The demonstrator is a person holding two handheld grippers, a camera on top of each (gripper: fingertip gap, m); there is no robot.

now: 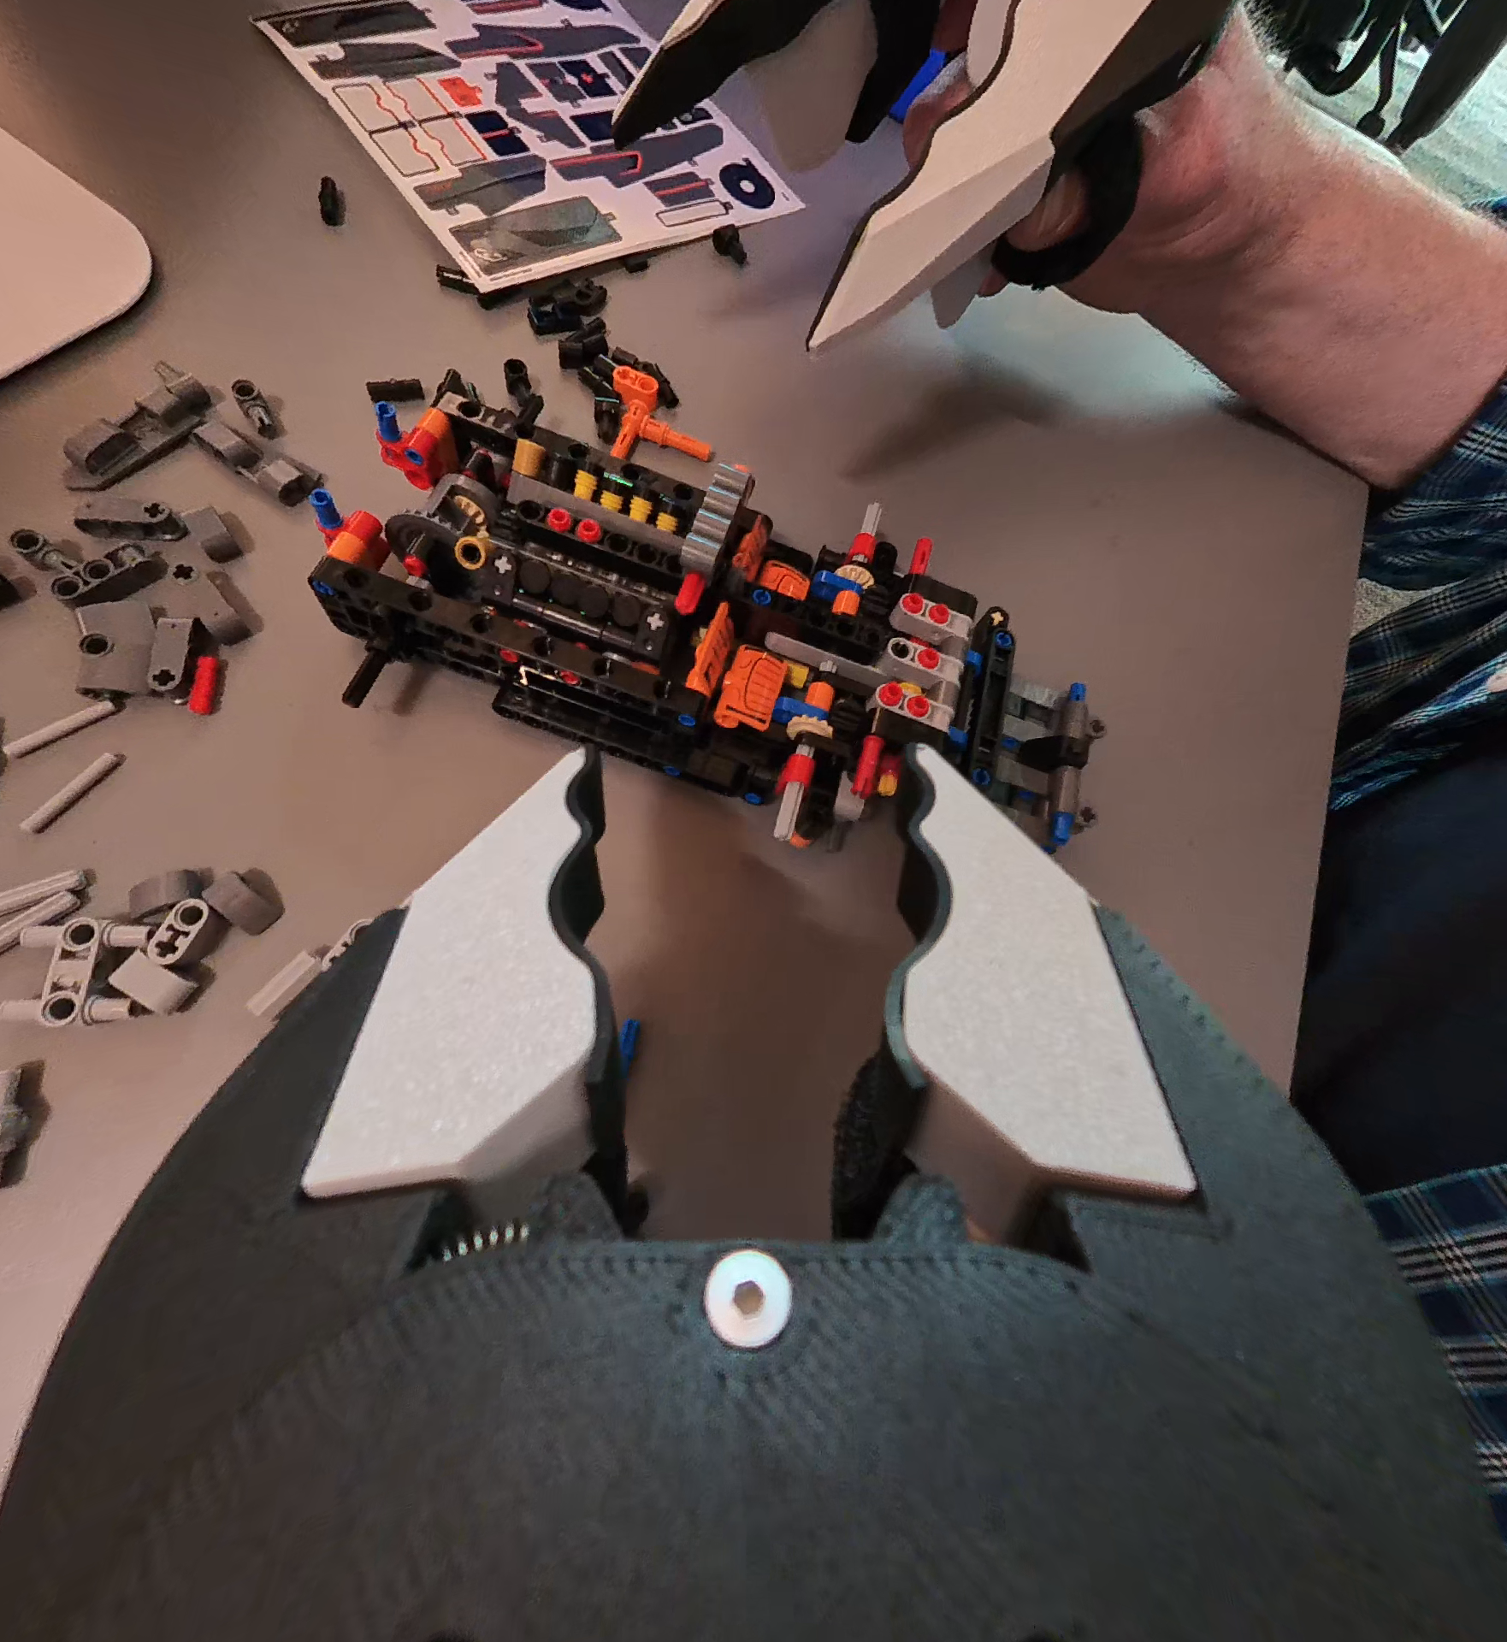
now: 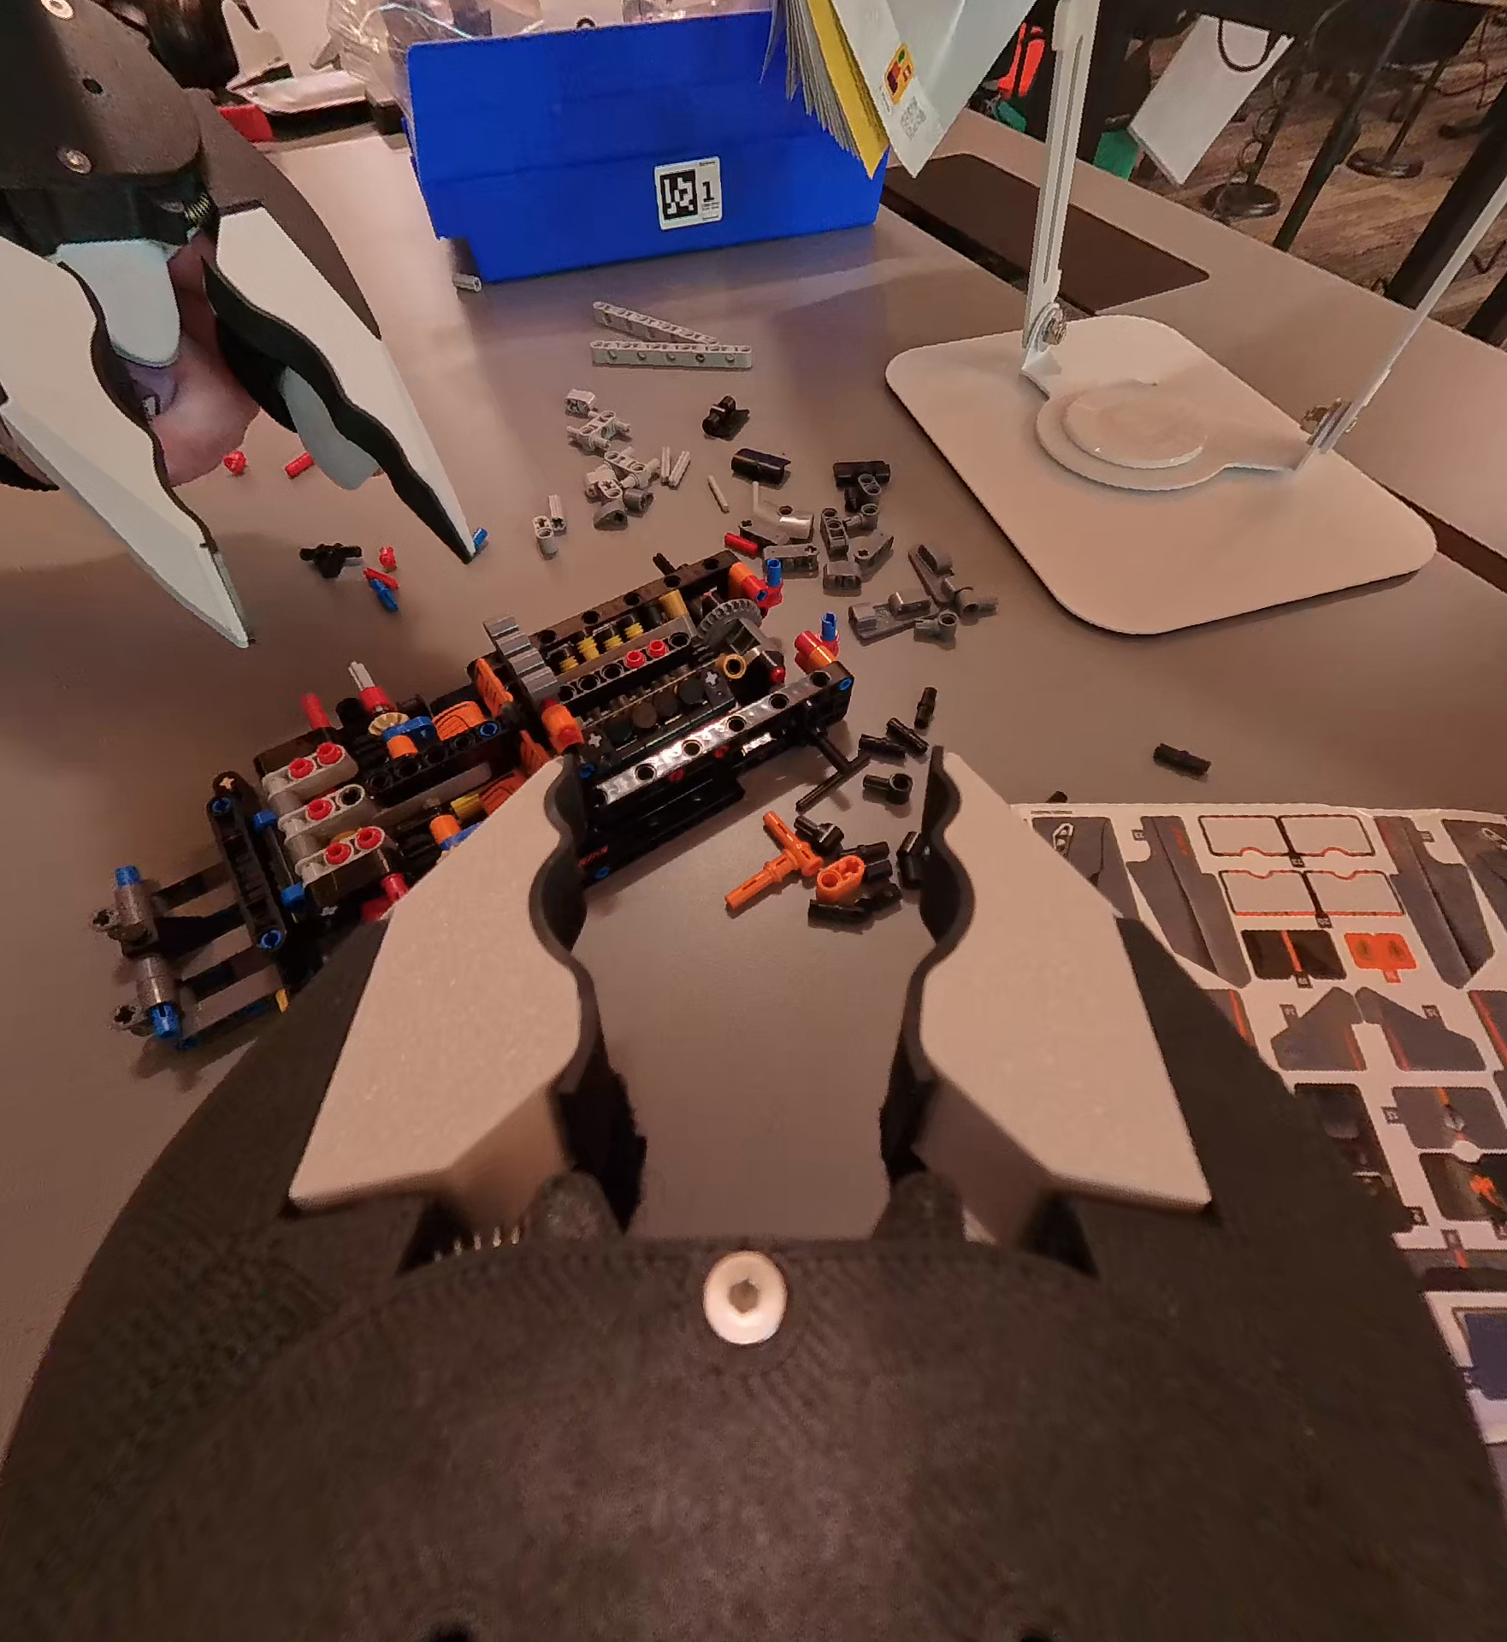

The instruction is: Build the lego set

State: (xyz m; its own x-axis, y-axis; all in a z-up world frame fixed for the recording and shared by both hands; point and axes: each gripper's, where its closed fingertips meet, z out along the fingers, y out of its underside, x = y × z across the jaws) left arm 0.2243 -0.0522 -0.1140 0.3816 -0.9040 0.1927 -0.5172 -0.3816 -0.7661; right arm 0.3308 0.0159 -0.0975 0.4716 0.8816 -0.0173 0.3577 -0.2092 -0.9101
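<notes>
The half-built Lego chassis (image 1: 643, 613), black with orange, red, yellow and blue parts, lies flat on the grey table (image 1: 1043, 498). It also shows in the right wrist view (image 2: 661, 702). My left gripper (image 1: 752, 764) is open and empty, with its fingertips just short of the chassis's near side. It hangs over the chassis's far end in the right wrist view (image 2: 354, 595). My right gripper (image 2: 752, 764) is open and empty, its left fingertip over the chassis edge and its right one by loose black pins (image 2: 865, 880). It is raised above the table in the left wrist view (image 1: 719, 235).
Loose grey parts (image 1: 137, 577) lie to the left and an orange connector (image 1: 643, 418) lies behind the chassis. A sticker sheet (image 2: 1354, 977), a white stand base (image 2: 1159, 480) and a blue bin (image 2: 608, 133) sit around. A plaid-sleeved arm (image 1: 1443, 444) is at the table's right edge.
</notes>
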